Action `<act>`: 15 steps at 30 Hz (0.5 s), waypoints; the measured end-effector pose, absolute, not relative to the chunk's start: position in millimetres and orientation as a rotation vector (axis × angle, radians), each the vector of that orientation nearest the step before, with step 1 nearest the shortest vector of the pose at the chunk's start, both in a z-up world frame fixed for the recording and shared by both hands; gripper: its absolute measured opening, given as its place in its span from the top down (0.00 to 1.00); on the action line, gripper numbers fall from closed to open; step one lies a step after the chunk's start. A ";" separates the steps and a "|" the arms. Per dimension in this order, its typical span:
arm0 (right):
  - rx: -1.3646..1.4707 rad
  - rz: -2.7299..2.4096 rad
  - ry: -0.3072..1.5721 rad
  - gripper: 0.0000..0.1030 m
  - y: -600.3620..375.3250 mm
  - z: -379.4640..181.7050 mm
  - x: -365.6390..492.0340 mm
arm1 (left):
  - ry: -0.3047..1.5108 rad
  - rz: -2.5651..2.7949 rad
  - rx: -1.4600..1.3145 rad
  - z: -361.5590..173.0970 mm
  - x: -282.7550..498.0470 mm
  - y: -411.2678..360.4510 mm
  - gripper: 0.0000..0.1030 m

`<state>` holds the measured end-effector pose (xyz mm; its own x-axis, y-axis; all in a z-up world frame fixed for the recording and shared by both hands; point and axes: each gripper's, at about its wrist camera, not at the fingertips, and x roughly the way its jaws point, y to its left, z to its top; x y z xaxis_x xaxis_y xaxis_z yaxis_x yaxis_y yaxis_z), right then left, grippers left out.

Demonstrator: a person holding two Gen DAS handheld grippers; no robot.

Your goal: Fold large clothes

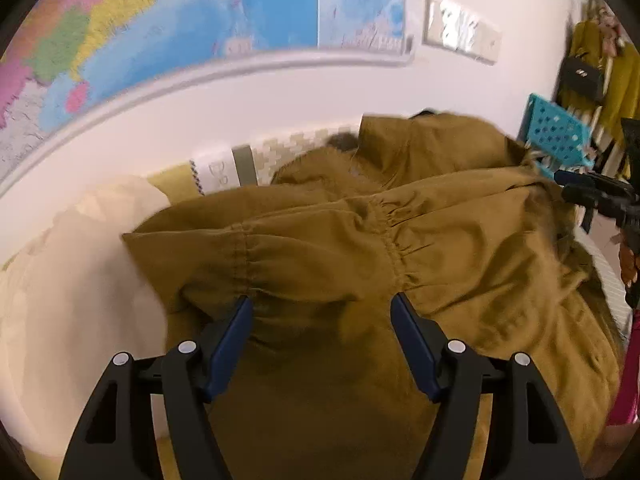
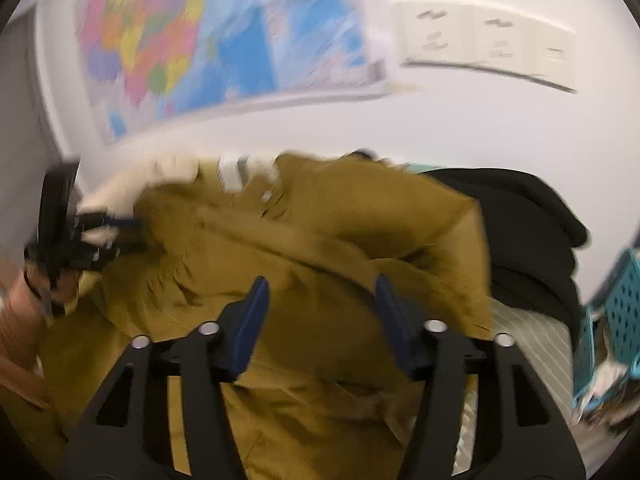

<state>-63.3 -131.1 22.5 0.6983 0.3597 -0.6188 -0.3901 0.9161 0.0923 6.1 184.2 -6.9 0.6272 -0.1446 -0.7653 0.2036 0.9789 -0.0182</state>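
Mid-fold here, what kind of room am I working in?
Most likely a bedroom or living space at home: a colourful wall map, clothes and a black handbag hanging at the right, and the olive jacket spread on what looks like a bed.

Left tool [image 1: 322, 308], right tool [image 2: 320, 290]: jaws apart

Olive-brown jacket [image 1: 400, 248]; multicoloured map [image 1: 160, 32] (mostly blue); teal basket [image 1: 556, 136]; black garment [image 2: 528, 240], seemingly plain.

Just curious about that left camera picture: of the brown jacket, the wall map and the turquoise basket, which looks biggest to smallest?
1. Brown jacket, though it lies nearest the camera.
2. Wall map.
3. Turquoise basket.
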 end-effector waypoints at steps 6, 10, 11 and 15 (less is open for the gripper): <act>-0.015 0.380 0.823 0.58 -126.2 -33.3 4.1 | 0.973 -0.146 0.052 -39.8 28.4 193.1 0.34; 0.034 0.385 0.819 0.53 -132.3 -21.4 -1.9 | 0.964 -0.131 0.076 -35.7 22.6 190.4 0.34; 0.037 0.384 0.807 0.50 -132.6 -15.0 -9.1 | 0.959 -0.130 0.078 -33.9 21.4 189.3 0.34; 0.027 0.423 0.720 0.46 -130.3 10.2 -46.2 | 0.897 -0.155 0.088 -13.9 -4.7 189.3 0.34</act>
